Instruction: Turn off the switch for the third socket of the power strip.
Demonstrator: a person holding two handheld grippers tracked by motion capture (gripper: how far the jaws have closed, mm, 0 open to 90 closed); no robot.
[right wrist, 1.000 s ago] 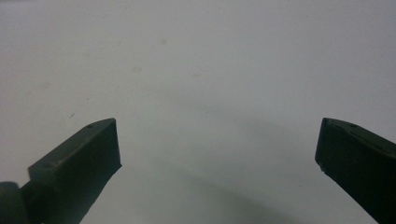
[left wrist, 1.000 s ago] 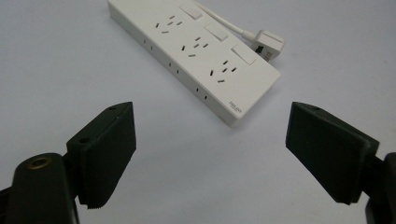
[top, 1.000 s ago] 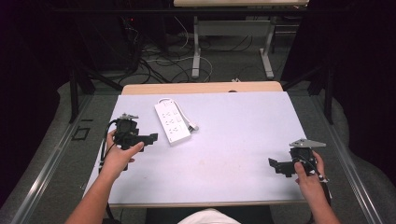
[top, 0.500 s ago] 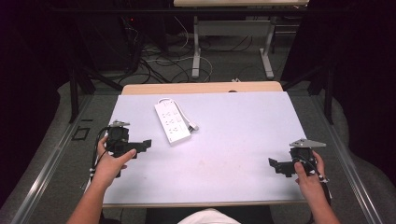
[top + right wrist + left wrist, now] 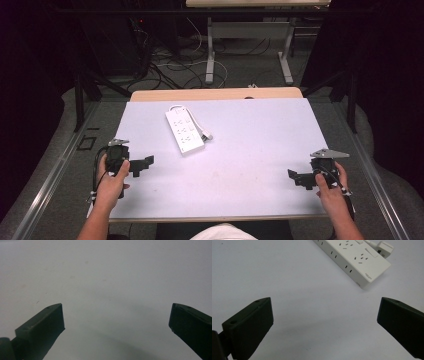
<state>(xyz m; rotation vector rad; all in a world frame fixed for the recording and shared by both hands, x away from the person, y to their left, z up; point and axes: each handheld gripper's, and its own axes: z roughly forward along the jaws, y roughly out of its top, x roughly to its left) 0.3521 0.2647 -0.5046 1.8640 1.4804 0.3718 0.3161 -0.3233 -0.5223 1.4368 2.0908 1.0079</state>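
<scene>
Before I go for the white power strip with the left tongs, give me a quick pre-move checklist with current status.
1. Left tongs open, nothing between the jaws: ok.
2. Power strip in the left gripper view, ahead and apart from the jaws: ok.
3. Strip lies flat on the table, sockets up: ok.
4. Its cord and plug lie beside the strip, clear of the near end: ok.
5. Right tongs open over bare table, away from the strip: ok.

Likely a lab: white-topped table [image 5: 250,165], black curtains [image 5: 380,75], tangled floor cables [image 5: 170,67], bare desk frame [image 5: 247,45] behind.
</scene>
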